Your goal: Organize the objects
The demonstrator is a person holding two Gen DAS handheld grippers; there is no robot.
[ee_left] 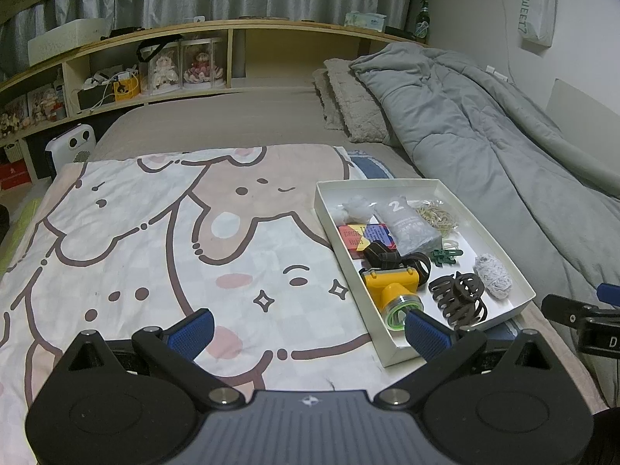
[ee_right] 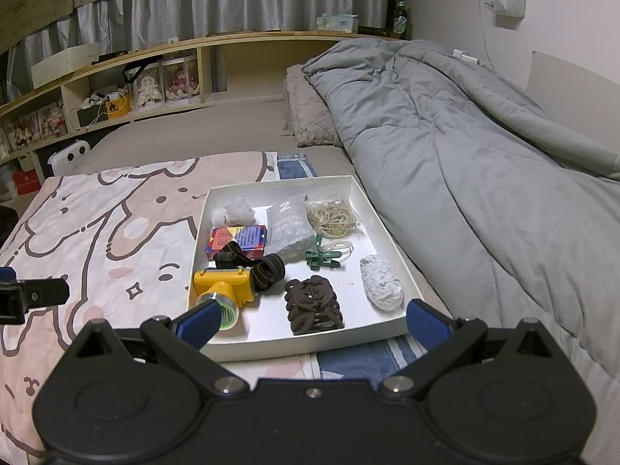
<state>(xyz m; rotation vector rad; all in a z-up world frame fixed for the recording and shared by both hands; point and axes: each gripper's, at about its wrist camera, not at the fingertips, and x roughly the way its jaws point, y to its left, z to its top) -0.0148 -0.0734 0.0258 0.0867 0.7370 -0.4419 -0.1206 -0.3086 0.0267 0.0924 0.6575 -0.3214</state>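
A white cardboard tray (ee_right: 391, 232) lies on the bed; it also shows in the left wrist view (ee_left: 500, 248). In it are a yellow headlamp (ee_right: 223, 283) with a dark strap, a brown hair claw (ee_right: 312, 304), a green clip (ee_right: 321, 257), a white knit bundle (ee_right: 381, 283), rubber bands (ee_right: 333, 217), a grey pouch (ee_right: 288, 224), a colourful box (ee_right: 238, 240) and cotton balls (ee_right: 234, 211). My right gripper (ee_right: 312, 323) is open and empty at the tray's near edge. My left gripper (ee_left: 310, 329) is open and empty over the cartoon blanket (ee_left: 155, 240), left of the tray.
A grey duvet (ee_right: 465, 155) lies along the right of the bed, with a fuzzy pillow (ee_right: 306, 116) behind. Wooden shelves (ee_left: 155, 62) with dolls and boxes run along the far side. A white device (ee_left: 71, 147) stands by the bed's left edge.
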